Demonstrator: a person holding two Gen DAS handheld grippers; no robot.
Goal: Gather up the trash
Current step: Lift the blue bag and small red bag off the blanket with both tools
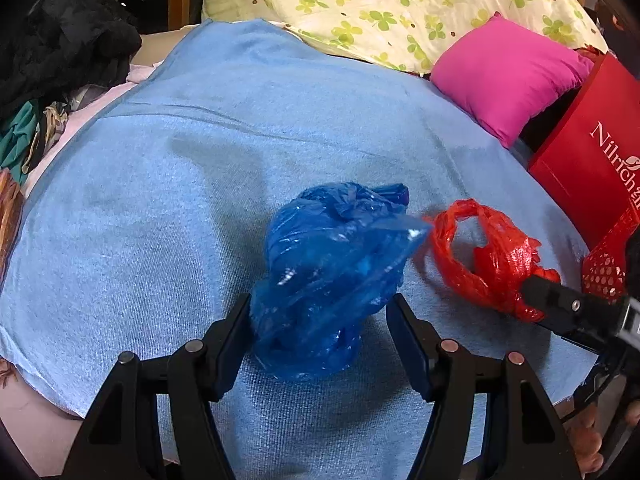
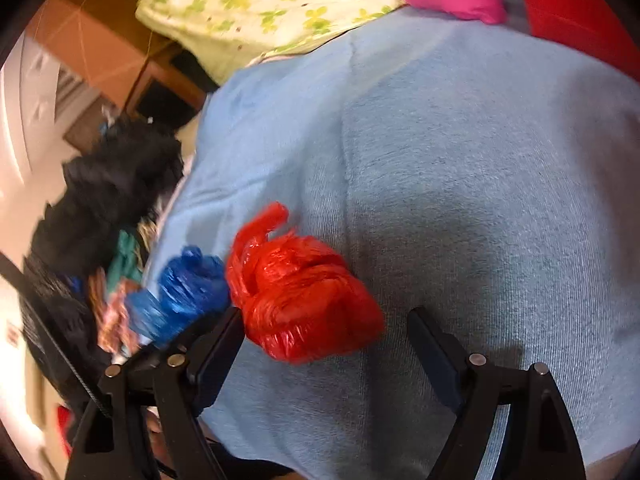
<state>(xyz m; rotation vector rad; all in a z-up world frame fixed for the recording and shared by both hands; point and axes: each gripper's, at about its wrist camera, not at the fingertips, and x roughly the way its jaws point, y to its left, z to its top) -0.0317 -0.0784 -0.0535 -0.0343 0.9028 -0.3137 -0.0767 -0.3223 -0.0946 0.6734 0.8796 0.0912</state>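
Observation:
A crumpled blue plastic bag [image 1: 332, 276] lies on the light blue towel [image 1: 160, 184]. My left gripper [image 1: 320, 320] is open, its fingers on either side of the blue bag's near end. A crumpled red plastic bag [image 1: 488, 256] lies just right of it. In the right wrist view the red bag [image 2: 304, 292] sits between my open right gripper's [image 2: 324, 332] fingers, close to the left finger, with the blue bag [image 2: 180, 292] beyond at left. One right finger [image 1: 560, 304] touches the red bag in the left wrist view.
A pink cushion [image 1: 508, 72] and a clover-print pillow [image 1: 400, 4] lie at the back. A red box [image 1: 592, 152] stands at right. A pile of black and coloured clothes [image 1: 60, 48] sits at left beside the towel [image 2: 480, 160].

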